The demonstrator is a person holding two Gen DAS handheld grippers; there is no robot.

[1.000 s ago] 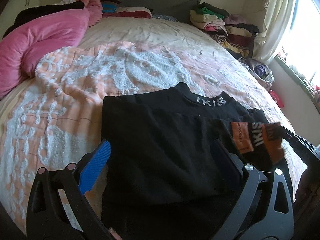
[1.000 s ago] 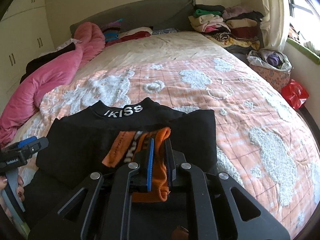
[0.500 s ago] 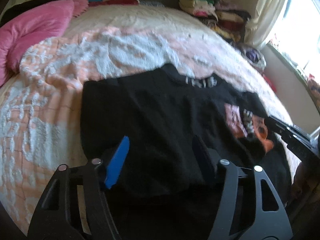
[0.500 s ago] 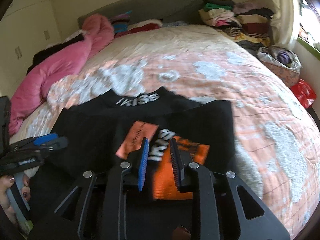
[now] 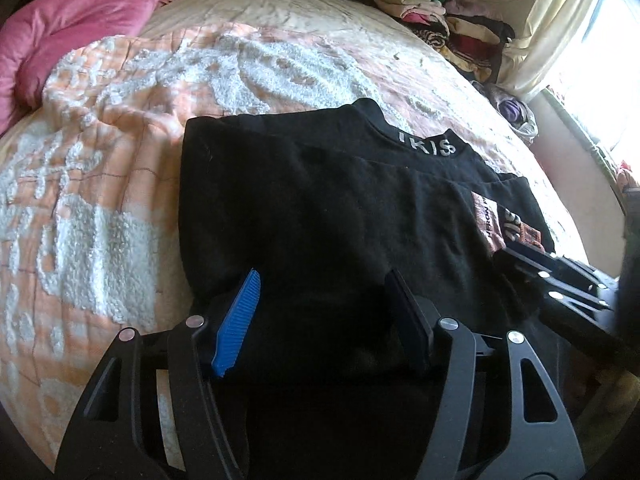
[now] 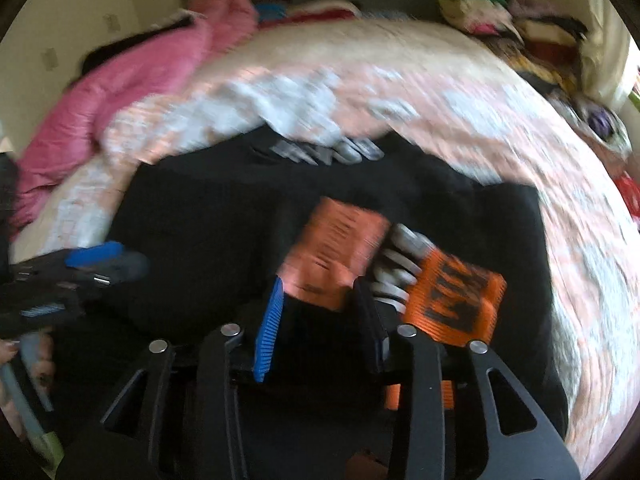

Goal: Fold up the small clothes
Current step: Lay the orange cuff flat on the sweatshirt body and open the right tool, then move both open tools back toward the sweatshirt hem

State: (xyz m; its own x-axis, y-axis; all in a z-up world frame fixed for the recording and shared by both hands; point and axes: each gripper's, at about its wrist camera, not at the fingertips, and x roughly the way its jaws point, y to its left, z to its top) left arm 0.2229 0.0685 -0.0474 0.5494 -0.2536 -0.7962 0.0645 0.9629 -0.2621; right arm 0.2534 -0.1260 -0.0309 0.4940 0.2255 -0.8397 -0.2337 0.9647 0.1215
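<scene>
A black top (image 5: 320,208) with white collar lettering lies folded on the bed; it also shows in the blurred right wrist view (image 6: 208,220). Its orange sleeve cuff (image 6: 340,252) lies on top, on the right (image 5: 490,220). My left gripper (image 5: 324,304) is open, low over the top's near left part, holding nothing. My right gripper (image 6: 324,300) is open just short of the orange cuff and has nothing between its fingers. It shows in the left wrist view (image 5: 560,276) at the right; the left one shows in the right wrist view (image 6: 92,264).
The bed has a peach quilt with white tufts (image 5: 120,128). A pink duvet (image 5: 72,28) lies at the far left. Stacks of folded clothes (image 5: 448,28) stand at the far right, by a curtain (image 5: 560,24) and window.
My right gripper was shut on the orange cuff; it has opened and let it go onto the black top. My left gripper stayed open and moved lower, closer over the top.
</scene>
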